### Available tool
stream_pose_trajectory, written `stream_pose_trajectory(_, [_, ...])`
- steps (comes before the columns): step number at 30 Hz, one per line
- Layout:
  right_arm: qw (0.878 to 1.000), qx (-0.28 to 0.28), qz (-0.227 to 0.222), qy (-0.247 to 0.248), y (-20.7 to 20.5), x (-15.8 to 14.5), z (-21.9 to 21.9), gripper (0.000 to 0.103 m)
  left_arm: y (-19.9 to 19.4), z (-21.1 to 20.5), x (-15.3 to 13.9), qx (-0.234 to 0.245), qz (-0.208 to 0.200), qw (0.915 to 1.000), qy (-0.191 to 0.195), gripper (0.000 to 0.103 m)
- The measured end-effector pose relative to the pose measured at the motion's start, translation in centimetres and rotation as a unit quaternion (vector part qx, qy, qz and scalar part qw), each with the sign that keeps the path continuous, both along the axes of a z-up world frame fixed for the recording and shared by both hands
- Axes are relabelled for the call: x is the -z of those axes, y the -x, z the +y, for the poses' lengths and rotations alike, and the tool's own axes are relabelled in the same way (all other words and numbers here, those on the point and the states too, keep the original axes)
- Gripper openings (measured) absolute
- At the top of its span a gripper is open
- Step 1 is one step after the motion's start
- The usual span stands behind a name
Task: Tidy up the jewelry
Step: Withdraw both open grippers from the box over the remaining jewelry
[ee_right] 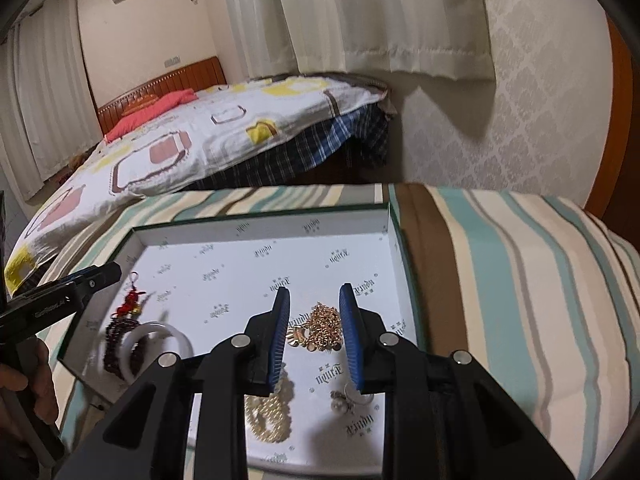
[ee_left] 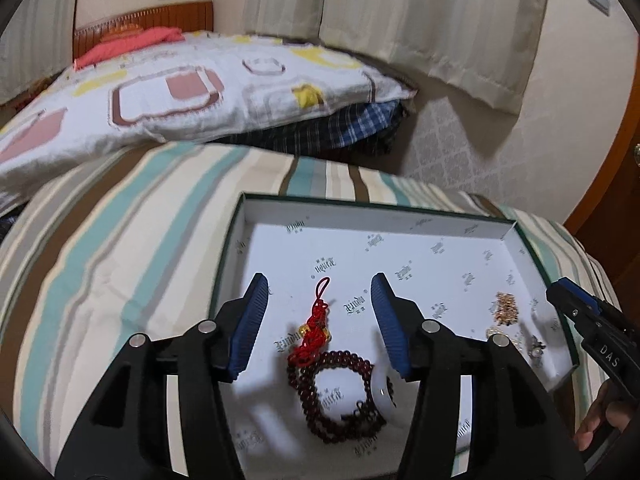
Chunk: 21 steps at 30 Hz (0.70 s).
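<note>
The box lid looks like matt white printed cardboard, resting on woven striped cloth. Inside lie a glossy dark-red bead bracelet, a smooth milky white bangle, a shiny gold-coloured metal chain and a red knotted cord charm. Both tongs, left and right, are matt black plastic with ribbed blue pads and bright metal rivets.

The right gripper is hovering with its jaws parted over a gold chain lying in the white box. The left gripper is reaching in near a white bangle resting on dark beads.
</note>
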State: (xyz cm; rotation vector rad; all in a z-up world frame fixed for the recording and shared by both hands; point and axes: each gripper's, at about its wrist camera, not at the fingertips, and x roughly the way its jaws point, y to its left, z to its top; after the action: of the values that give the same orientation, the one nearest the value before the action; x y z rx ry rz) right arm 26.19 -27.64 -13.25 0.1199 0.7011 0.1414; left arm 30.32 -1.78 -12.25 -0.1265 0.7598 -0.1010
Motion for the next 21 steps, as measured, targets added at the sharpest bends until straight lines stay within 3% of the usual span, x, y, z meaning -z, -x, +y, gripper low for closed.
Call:
stream_pose_trajectory(10, [1.0,0.009,-0.023,-0.003,3.3,-2.0,0.0,0.027,4.8,0.7,-3.1,-0.005,-0.043,0.999,-0.003,0.053])
stream_pose_trajectory(21, [0.999,0.018,-0.026,-0.009,8.1,-1.9,0.4,0.027,9.5,1.0,-3.0,-0.006,-0.043,0.9991,0.007,0.053])
